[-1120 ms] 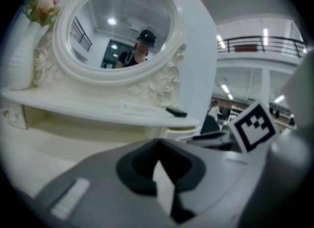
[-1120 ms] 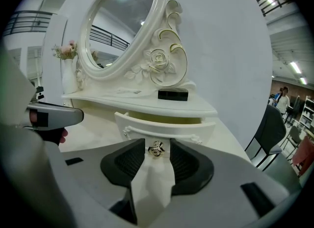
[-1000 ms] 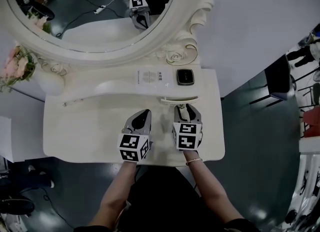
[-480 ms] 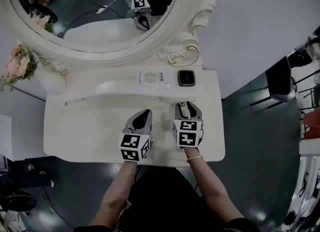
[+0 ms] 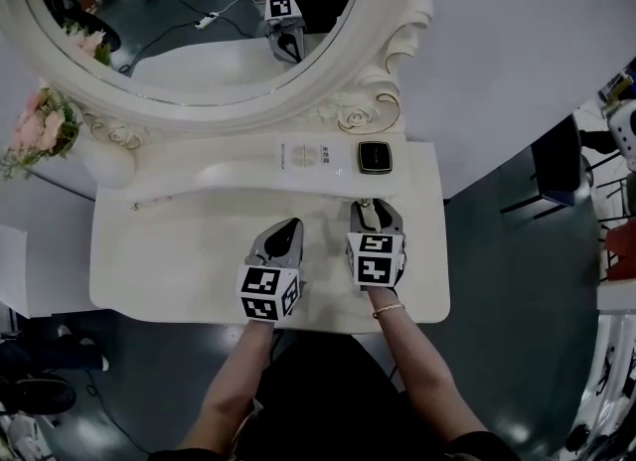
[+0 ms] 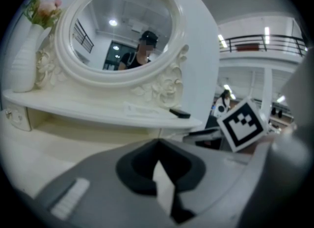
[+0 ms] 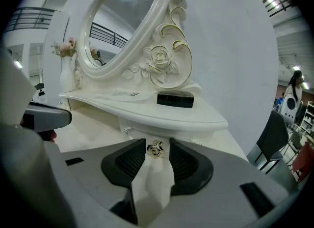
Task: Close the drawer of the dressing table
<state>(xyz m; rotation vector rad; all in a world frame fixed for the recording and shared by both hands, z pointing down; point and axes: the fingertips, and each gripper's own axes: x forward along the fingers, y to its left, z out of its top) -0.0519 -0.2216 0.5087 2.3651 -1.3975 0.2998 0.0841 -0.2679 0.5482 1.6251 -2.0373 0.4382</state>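
On the white dressing table (image 5: 169, 250), the small drawer (image 7: 140, 132) sits pushed in under the raised shelf (image 5: 298, 166). Its front is flush below the shelf edge in the right gripper view and hidden from the head view. My right gripper (image 5: 373, 211) is up against the drawer front. Its jaws are closed on the little gold knob (image 7: 156, 147), which sits between the pad tips. My left gripper (image 5: 284, 232) rests on the tabletop beside it, shut on nothing, a hand's width short of the shelf.
A black box (image 5: 374, 157) and a printed white card (image 5: 303, 154) lie on the shelf. Behind them stands the oval mirror (image 5: 199, 22) in its carved frame. A vase of pink flowers (image 5: 45, 126) stands far left. The table's right edge (image 5: 442, 250) is close to my right gripper.
The drawer front, which stuck out from under the shelf a second ago, has slid in. My right gripper moved forward with it. The left gripper stayed put.
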